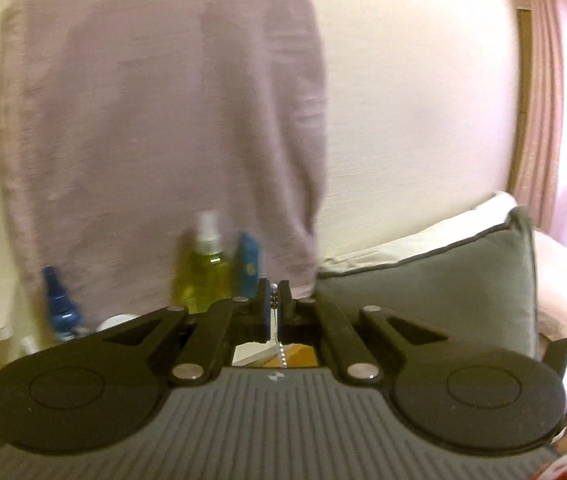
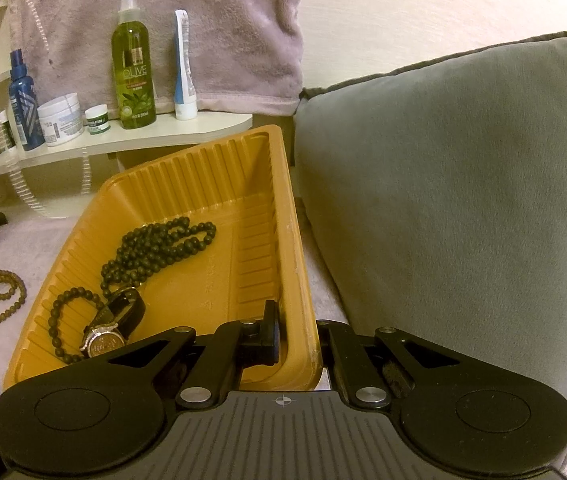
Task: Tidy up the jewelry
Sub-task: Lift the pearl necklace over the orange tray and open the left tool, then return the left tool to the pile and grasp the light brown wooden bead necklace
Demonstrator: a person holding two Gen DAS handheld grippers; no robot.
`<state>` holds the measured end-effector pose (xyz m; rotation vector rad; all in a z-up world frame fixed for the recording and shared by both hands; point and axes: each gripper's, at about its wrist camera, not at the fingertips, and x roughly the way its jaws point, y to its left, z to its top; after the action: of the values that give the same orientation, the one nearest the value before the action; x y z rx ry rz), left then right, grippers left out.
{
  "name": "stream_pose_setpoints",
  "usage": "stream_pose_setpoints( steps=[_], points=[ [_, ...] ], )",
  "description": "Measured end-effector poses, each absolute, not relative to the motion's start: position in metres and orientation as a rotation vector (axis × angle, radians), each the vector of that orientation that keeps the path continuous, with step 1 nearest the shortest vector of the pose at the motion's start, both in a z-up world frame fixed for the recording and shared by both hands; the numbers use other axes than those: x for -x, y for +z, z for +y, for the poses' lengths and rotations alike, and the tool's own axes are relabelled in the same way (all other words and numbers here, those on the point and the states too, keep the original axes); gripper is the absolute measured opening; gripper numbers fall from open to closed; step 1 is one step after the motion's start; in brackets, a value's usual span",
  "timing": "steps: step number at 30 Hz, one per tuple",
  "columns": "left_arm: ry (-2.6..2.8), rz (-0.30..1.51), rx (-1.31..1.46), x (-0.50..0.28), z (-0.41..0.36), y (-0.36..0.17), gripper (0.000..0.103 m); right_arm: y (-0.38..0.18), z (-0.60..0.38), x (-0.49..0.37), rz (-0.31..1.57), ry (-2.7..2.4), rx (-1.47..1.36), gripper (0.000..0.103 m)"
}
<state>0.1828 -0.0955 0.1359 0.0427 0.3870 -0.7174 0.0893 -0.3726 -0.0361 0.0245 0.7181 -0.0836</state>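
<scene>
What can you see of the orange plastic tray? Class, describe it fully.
The orange plastic tray is a deep rectangular tub with ribbed walls and a scuffed rim. It sits tilted on a pale cloth beside a grey cushion. Inside lie a dark bead necklace, a smaller bead bracelet and a wristwatch. The right claw is shut on its right wall.

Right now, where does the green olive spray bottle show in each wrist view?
Left wrist view: the olive spray bottle is blurred, lower centre, just left of the left tool, in front of the hanging towel.
Right wrist view: it stands sharp at upper left on the white shelf, behind the orange tray.
Shared landmark: the blue-and-white tube immediately right of the bottle.
</scene>
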Motion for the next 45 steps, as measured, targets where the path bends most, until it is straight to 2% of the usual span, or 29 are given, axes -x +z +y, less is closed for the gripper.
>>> stream_pose_setpoints(
  steps=[10, 20, 33, 38, 45],
  points=[
    [-0.869, 0.483, -0.052, -0.183, -0.149, 0.108, 0.002, -0.036, -0.373, -0.089, 0.718, -0.077, -0.030, 0.005],
    [-0.968, 0.617, -0.127, -0.184, -0.169, 0.065, 0.002, -0.036, -0.373, -0.089, 0.719, -0.078, -0.032, 0.005],
    [-1.026, 0.726, -0.200, -0.200, -0.172, 0.023, 0.002, -0.038, -0.373, -0.090, 0.721, -0.080, -0.032, 0.005],
    [-1.021, 0.764, -0.191, -0.204, -0.168, 0.014, 0.006, -0.037, -0.373, -0.090, 0.722, -0.080, -0.032, 0.005],
    [-0.855, 0.678, -0.073, -0.205, -0.117, 0.030, 0.008, -0.038, -0.373, -0.090, 0.723, -0.081, -0.034, 0.005]
  ],
)
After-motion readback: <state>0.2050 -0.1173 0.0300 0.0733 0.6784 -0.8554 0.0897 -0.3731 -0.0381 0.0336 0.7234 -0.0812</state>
